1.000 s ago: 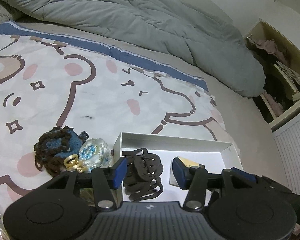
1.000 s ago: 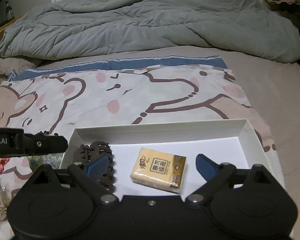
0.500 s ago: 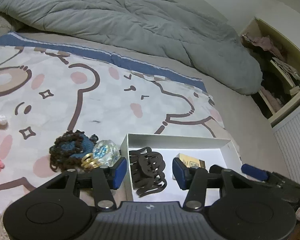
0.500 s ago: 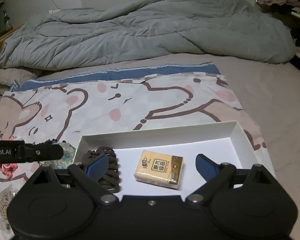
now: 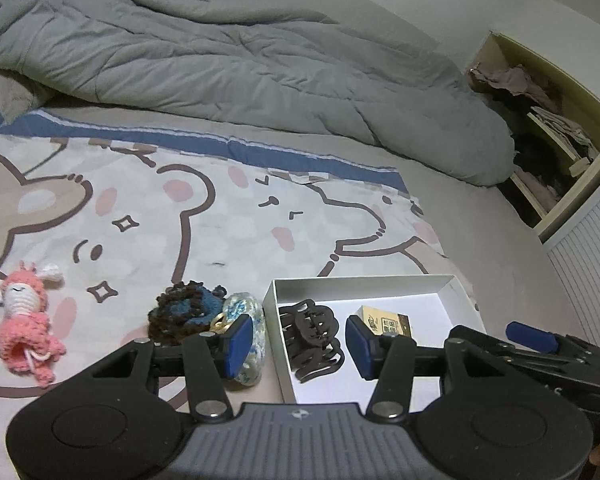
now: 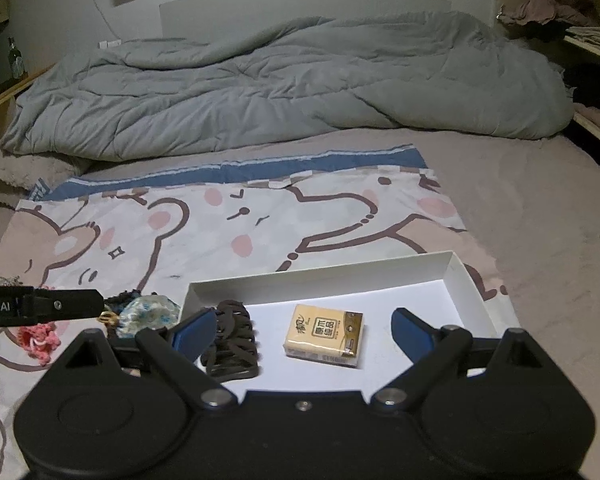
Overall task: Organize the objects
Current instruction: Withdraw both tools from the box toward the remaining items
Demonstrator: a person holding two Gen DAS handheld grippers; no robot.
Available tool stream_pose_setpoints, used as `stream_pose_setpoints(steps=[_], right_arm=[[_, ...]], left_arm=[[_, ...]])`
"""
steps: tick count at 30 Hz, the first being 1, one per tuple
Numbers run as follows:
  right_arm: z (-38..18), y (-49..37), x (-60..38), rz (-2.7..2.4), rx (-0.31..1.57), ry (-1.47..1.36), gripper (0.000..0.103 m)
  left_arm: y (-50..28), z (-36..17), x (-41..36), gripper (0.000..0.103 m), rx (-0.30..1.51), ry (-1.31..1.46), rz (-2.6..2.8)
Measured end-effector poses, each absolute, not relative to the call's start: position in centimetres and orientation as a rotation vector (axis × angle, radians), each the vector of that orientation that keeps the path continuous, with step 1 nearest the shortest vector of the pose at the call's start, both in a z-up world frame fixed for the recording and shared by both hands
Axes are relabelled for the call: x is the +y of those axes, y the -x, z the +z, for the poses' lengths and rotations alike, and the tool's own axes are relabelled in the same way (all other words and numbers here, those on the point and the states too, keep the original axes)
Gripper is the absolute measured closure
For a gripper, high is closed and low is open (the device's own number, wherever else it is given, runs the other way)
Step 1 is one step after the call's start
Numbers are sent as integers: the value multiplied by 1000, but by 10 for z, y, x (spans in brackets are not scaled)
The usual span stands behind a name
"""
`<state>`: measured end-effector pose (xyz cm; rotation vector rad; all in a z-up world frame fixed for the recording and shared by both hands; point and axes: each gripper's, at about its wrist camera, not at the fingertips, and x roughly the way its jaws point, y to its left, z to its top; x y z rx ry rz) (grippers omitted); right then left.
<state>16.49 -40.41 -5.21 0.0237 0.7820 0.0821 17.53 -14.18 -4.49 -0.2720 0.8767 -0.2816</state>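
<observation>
A white box [image 5: 452,292] [image 6: 464,280] lies on the bear-print sheet. In it are a dark brown claw hair clip [image 5: 314,340] [image 6: 232,344] and a yellow tissue pack [image 5: 386,320] [image 6: 325,336]. My left gripper [image 5: 300,344] is open and empty, held above the clip and the box's left wall. My right gripper [image 6: 304,330] is open and empty above the box, the tissue pack between its fingers. Left of the box lie a blue-white patterned pouch [image 5: 246,320] [image 6: 148,312], a brown-blue crocheted piece [image 5: 184,312] and a pink crocheted doll [image 5: 24,320].
A rumpled grey duvet [image 5: 240,64] [image 6: 284,84] fills the far half of the bed. An open shelf with clothes [image 5: 548,136] stands at the right. The right gripper's finger [image 5: 532,336] shows in the left wrist view; the left one [image 6: 40,306] in the right wrist view.
Both grippers have pulled back and risen from the box, open throughout. The clip and tissue pack stay in the box. The pink doll has come into the left view.
</observation>
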Motion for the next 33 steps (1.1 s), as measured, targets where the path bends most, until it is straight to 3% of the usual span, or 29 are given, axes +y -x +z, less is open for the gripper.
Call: stream_pose_setpoints(steps=[8,13,16,23,33], right_arm=[[-36,-134,-402,58,756,-36,6],[-31,-116,-401,36,734,-30,4],[-30,-108,-400,26,730,-27,1],[-35,-92,-399,17,710,-31,0],[-41,-82,-396,-2,715,-15,0]], left_arm=[[-153,-36,-135,44,882,212,-285],[-140,-32,-129,31,868,177,-279],[-133,-31,-125,17,858,166,-269],[-120,-31,-118,1,826,108,-268],[-111,-36,-111,0,780,28,-256]])
